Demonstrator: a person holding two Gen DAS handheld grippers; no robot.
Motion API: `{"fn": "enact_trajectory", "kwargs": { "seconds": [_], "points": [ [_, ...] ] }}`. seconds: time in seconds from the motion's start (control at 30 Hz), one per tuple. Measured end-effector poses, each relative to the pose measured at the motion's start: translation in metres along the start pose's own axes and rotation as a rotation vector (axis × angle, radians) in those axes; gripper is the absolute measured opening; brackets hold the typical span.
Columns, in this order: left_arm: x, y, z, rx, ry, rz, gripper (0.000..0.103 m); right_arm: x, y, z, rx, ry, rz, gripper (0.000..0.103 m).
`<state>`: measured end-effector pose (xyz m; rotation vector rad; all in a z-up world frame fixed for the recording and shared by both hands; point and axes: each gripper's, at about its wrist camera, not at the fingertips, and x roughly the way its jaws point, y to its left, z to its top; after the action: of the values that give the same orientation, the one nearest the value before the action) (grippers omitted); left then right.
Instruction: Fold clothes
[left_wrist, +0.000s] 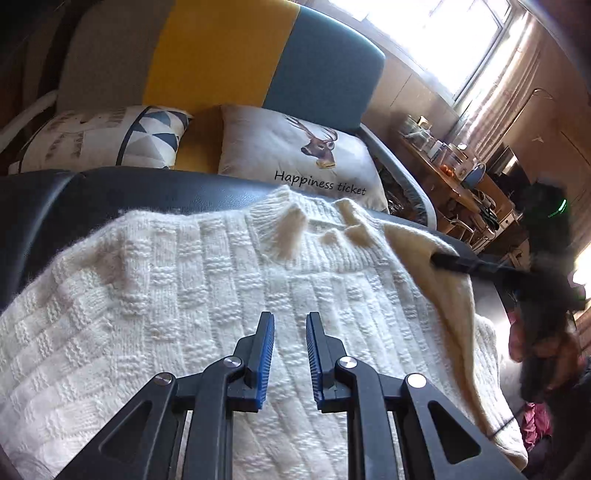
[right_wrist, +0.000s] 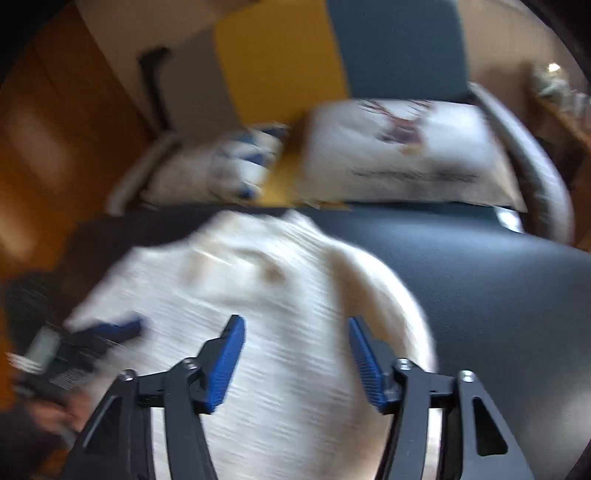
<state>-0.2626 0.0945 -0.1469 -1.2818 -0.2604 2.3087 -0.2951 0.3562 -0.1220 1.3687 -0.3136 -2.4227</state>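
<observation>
Nearest us our left gripper (left_wrist: 290, 325) hangs narrowly parted and empty over the white knitted sweater (left_wrist: 207, 295) spread on the dark table (left_wrist: 147, 192), our right gripper (right_wrist: 295, 328) gapes wide above its edge, and two cushions (left_wrist: 295, 155) sit beyond.

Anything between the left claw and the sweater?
Nothing visible. The left claw hangs over the white knit sweater with its jaws slightly apart and empty, only bare knit below. The right claw is open over the sweater's right side, off that path.
</observation>
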Motion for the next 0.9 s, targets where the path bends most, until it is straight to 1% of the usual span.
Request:
{"fn": "enact_trajectory", "kwargs": {
  "seconds": [0.13, 0.17, 0.27, 0.3, 0.33, 0.4, 0.43, 0.5, 0.53, 0.6, 0.63, 0.7, 0.77, 0.9],
  "points": [
    [0.001, 0.009, 0.002, -0.018, -0.008, 0.008, 0.016, 0.039, 0.029, 0.035, 0.031, 0.065, 0.200, 0.065],
    [0.004, 0.013, 0.003, -0.023, 0.000, 0.013, 0.016, 0.050, 0.035, 0.043, 0.039, 0.082, 0.228, 0.065],
    [0.011, 0.024, -0.002, -0.039, 0.026, 0.016, 0.015, 0.089, 0.041, 0.057, 0.080, 0.142, 0.221, 0.068],
    [0.011, 0.026, -0.004, -0.037, 0.021, 0.011, 0.015, 0.101, 0.040, 0.061, 0.100, 0.164, 0.221, 0.068],
    [0.010, 0.027, -0.007, -0.032, 0.012, 0.005, 0.015, 0.110, 0.040, 0.065, 0.114, 0.180, 0.229, 0.069],
    [0.009, 0.028, -0.010, -0.016, 0.000, 0.006, 0.015, 0.121, 0.042, 0.069, 0.123, 0.194, 0.274, 0.072],
    [0.009, 0.028, -0.012, -0.008, -0.006, 0.007, 0.015, 0.124, 0.044, 0.072, 0.137, 0.191, 0.315, 0.074],
    [0.009, 0.028, -0.013, -0.006, -0.006, 0.009, 0.015, 0.125, 0.047, 0.080, 0.189, 0.150, 0.454, 0.074],
    [0.008, 0.027, -0.014, -0.005, -0.005, 0.010, 0.015, 0.127, 0.048, 0.084, 0.206, 0.133, 0.498, 0.076],
    [0.007, 0.026, -0.015, -0.002, -0.004, 0.010, 0.015, 0.138, 0.049, 0.089, 0.246, 0.124, 0.512, 0.079],
    [0.007, 0.026, -0.015, -0.003, -0.005, 0.010, 0.015, 0.146, 0.048, 0.091, 0.272, 0.126, 0.502, 0.079],
    [0.006, 0.027, -0.016, -0.007, -0.007, 0.005, 0.014, 0.155, 0.045, 0.094, 0.296, 0.108, 0.446, 0.078],
    [0.006, 0.029, -0.017, -0.015, -0.006, -0.004, 0.014, 0.159, 0.040, 0.098, 0.321, 0.092, 0.431, 0.078],
    [0.006, 0.029, -0.018, -0.016, -0.006, -0.007, 0.014, 0.150, 0.050, 0.106, 0.252, 0.120, 0.338, 0.078]
  ]
}}
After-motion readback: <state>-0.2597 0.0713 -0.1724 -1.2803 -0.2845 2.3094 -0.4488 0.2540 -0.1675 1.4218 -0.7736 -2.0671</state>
